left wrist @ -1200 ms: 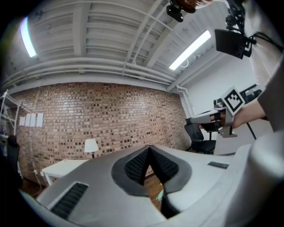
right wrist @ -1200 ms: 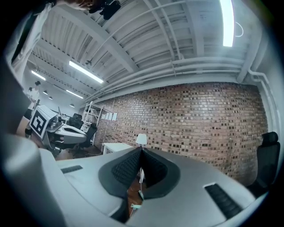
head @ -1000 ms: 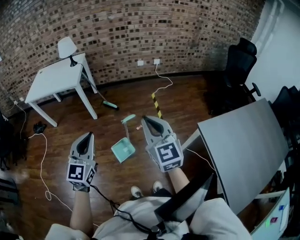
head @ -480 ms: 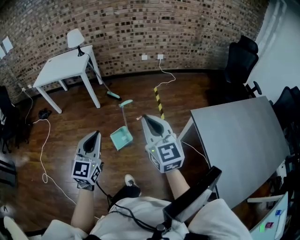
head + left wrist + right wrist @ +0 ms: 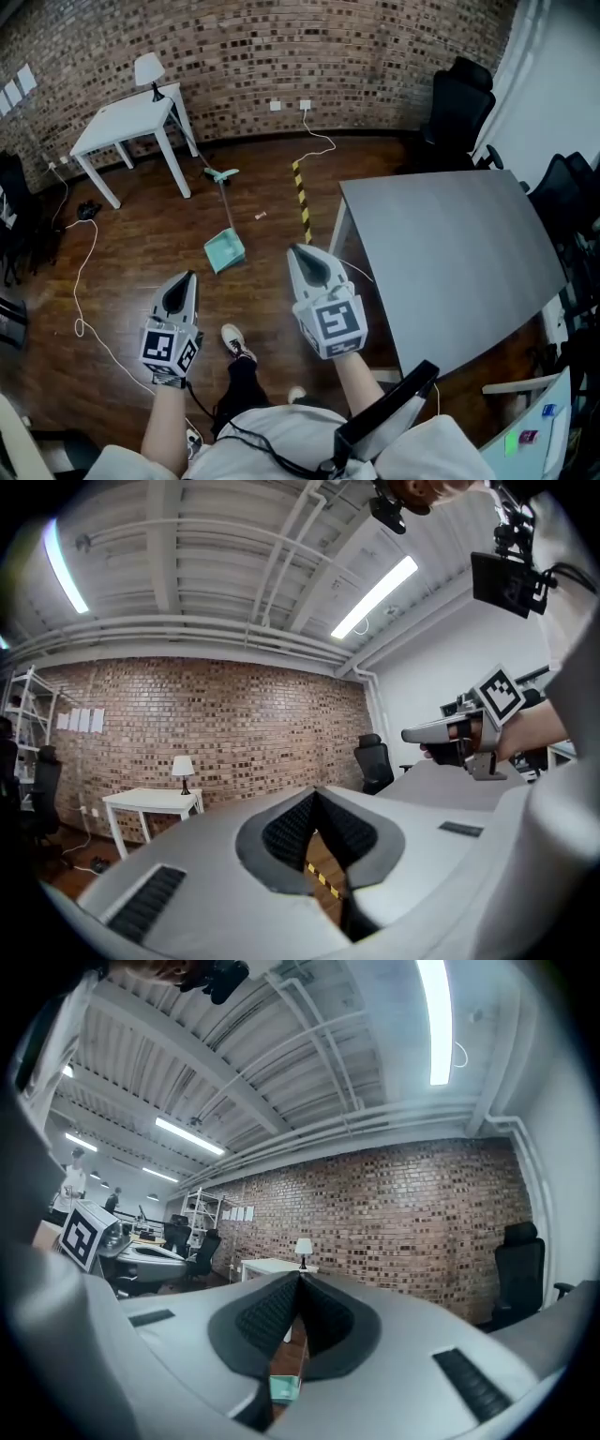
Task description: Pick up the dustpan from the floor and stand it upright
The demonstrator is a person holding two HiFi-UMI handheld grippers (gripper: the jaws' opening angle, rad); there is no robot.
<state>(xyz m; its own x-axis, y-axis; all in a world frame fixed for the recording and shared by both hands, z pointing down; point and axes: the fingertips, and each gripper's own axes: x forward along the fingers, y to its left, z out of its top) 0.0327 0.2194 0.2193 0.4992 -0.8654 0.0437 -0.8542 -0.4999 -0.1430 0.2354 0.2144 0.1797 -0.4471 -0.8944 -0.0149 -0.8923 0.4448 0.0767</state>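
Head view: dustpan (image 5: 225,251) lies flat on the floor (image 5: 141,244), well ahead of left gripper (image 5: 187,279) and right gripper (image 5: 298,253), both pressed together, empty; likely light, stiff plastic, best pinched on its long handle (image 5: 225,202).

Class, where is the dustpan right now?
Head view: the dustpan lies on the floor left of centre, between the white table and the yellow-black tape strip.

we read no words or numbers anywhere right now. only coded black-and-white squares on the left gripper (image 5: 187,277) and the right gripper (image 5: 294,250), yellow-and-black stripes on the floor tape (image 5: 301,192), and white sheets (image 5: 25,81) on the brick wall, too small to read.
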